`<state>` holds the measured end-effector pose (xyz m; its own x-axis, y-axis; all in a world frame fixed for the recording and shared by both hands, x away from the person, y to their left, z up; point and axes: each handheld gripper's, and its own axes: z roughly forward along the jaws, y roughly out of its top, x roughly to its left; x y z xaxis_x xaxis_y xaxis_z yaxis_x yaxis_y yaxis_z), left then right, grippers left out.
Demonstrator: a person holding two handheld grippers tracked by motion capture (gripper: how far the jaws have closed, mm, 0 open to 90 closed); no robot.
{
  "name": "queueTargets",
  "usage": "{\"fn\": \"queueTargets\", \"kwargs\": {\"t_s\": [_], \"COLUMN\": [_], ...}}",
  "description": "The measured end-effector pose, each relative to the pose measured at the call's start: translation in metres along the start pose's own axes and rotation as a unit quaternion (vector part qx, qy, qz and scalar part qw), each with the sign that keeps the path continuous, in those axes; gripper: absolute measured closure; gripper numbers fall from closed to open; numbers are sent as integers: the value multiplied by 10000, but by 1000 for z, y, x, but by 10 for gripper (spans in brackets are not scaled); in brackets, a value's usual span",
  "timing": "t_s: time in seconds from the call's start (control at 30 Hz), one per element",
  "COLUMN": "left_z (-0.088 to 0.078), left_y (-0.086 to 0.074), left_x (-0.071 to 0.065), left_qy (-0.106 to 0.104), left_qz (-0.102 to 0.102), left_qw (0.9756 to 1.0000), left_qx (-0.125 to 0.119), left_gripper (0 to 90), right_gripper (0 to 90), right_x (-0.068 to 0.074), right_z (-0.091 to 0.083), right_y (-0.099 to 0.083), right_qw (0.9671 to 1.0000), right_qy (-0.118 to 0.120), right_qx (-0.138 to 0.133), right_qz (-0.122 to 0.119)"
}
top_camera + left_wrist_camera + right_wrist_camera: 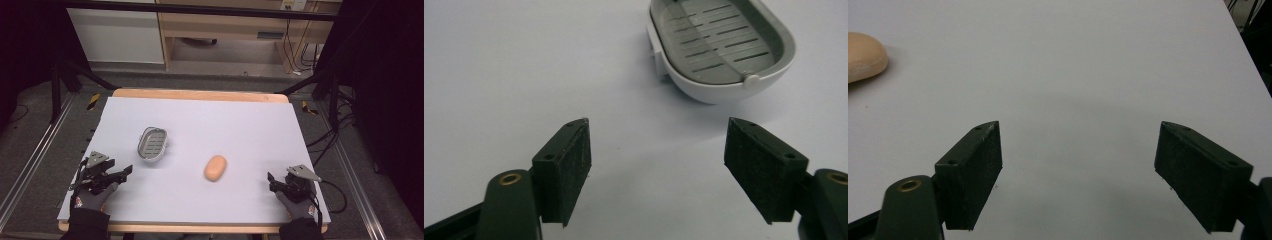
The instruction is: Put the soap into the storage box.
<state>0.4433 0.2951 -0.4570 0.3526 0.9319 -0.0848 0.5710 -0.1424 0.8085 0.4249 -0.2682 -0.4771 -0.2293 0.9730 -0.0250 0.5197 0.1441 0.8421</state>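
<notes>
Both the left gripper (124, 171) and right gripper (271, 181) rested spread and empty at the table's (260, 120) near corners. The soap (215, 167) lay mid-table, just right of the dish (152, 143); its rounded body would likely slip from a shallow pinch.

High view looking down on table (200, 120), gripper views low, close, facing forward across its surface
</notes>
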Motion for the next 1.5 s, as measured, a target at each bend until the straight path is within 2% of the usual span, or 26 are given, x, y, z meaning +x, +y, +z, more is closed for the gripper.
{"fn": "queueTargets", "kwargs": {"t_s": [0.13, 0.23, 0.43, 0.57, 0.8, 1.1, 1.5], "left_z": [0, 1, 2, 5, 6, 10, 14], "left_y": [1, 2, 4, 4, 6, 11, 17], "left_x": [-5, -14, -26, -31, -38, -57, -75], "left_qy": [-93, -172, -324, -352, -463, -648, -818], "left_qz": [64, 130, 260, 338, 336, 546, 690], "left_qw": [9999, 9998, 9991, 9987, 9983, 9962, 9940], "left_qx": [19, 8, 45, 125, 99, 192, 222], "left_gripper": [289, 293, 290, 280, 270, 255, 246], "right_gripper": [195, 195, 189, 188, 184, 180, 177], "right_x": [1, 3, 5, 6, 6, 6, 5], "right_z": [0, 1, 0, -2, -2, -3, -2], "right_y": [-1, -2, -2, -2, -2, -2, -1], "right_qw": [10000, 9999, 9999, 9999, 9998, 9998, 9997], "right_qy": [25, 60, 121, 125, 143, 147, 125], "right_qx": [64, 82, 36, -32, -62, -114, -156], "right_qz": [6, -3, -46, -86, -104, -91, -100]}}
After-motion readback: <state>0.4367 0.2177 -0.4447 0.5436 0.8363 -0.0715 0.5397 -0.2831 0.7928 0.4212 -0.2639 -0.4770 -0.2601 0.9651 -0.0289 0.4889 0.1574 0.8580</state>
